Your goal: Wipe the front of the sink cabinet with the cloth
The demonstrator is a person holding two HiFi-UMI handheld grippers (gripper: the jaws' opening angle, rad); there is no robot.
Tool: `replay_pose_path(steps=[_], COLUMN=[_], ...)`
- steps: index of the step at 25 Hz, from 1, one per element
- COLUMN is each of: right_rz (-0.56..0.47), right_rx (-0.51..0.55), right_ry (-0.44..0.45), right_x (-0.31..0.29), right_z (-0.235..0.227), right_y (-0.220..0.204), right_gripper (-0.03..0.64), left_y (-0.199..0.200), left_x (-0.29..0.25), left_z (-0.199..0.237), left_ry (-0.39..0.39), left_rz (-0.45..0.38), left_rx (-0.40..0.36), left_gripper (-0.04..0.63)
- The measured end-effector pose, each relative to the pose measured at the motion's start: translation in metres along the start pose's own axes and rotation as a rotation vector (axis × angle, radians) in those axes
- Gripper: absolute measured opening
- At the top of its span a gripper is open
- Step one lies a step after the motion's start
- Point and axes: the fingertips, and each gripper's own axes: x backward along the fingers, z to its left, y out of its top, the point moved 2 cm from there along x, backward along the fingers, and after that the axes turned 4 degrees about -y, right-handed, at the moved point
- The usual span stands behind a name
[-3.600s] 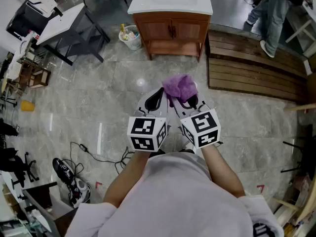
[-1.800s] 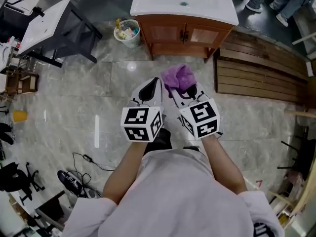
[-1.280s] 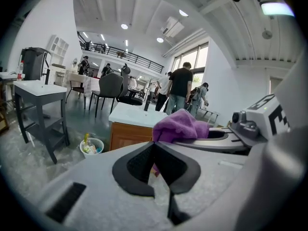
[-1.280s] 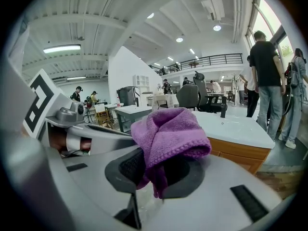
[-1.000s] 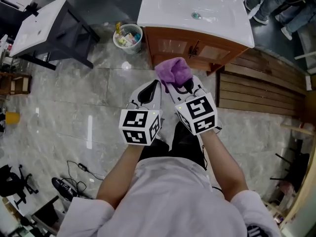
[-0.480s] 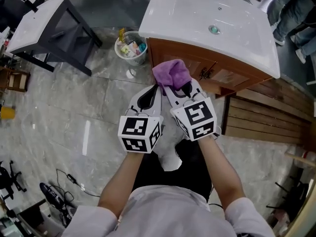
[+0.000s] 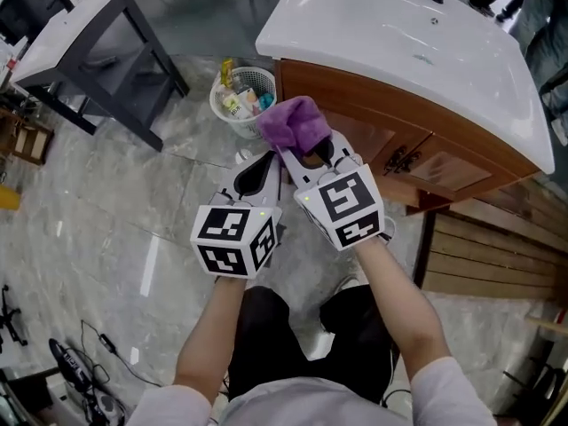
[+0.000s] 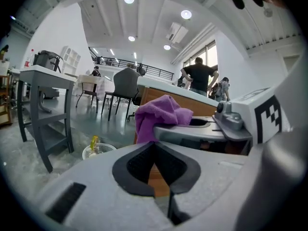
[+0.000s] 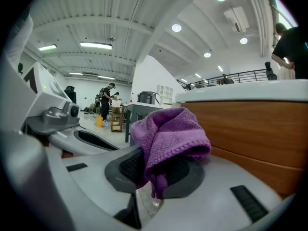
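The waste basket [image 7: 243, 97] stands on the floor just left of the sink cabinet [image 7: 373, 136] and holds mixed small litter. The left gripper [image 7: 264, 163] has its jaws together on nothing, presumably held idle. The right gripper [image 7: 309, 152] is clamped on the purple cloth [image 7: 291, 122], bunched forward of the jaws to present a wiping pad near the cabinet's upper-left front. Contact cannot be confirmed. The sink [image 7: 399, 43] appears empty.

Tips of the right gripper [image 9: 153, 174] (2 jaws) beneath the cloth [image 9: 171, 134]
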Motion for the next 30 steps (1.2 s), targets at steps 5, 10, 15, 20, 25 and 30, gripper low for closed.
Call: replay_pose_path(steps=[5, 10, 15, 20, 25, 30], right_rz=[-0.039, -0.081, -0.092, -0.089, -0.103, -0.099], right_rx=[0.052, 0.098, 0.112, 0.111, 0.101, 0.095], right_ry=[0.010, -0.032, -0.067, -0.121, -0.174, -0.221], right_x=[-0.032, -0.046, -0.043, -0.023, -0.002, 0.019], right_z=[0.000, -0.013, -0.021, -0.036, -0.053, -0.065], right_y=[-0.019, -0.028, -0.035, -0.042, -0.048, -0.056], right_gripper=[0.067, 0.067, 0.067, 0.067, 0.067, 0.067], left_y=[-0.021, -0.035, -0.042, -0.042, -0.044, -0.046], left_x=[-0.014, -0.026, -0.033, -0.043, -0.059, -0.070], left_z=[0.019, 0.022, 0.020, 0.006, -0.017, -0.040], left_ry=[-0.016, -0.039, -0.042, -0.090, -0.148, -0.194], left_rz=[-0.046, -0.073, -0.078, -0.091, -0.084, -0.081], left_rx=[-0.025, -0.084, -0.096, -0.098, -0.126, -0.155], left_gripper=[0.005, 0.005, 0.005, 0.005, 0.005, 0.005])
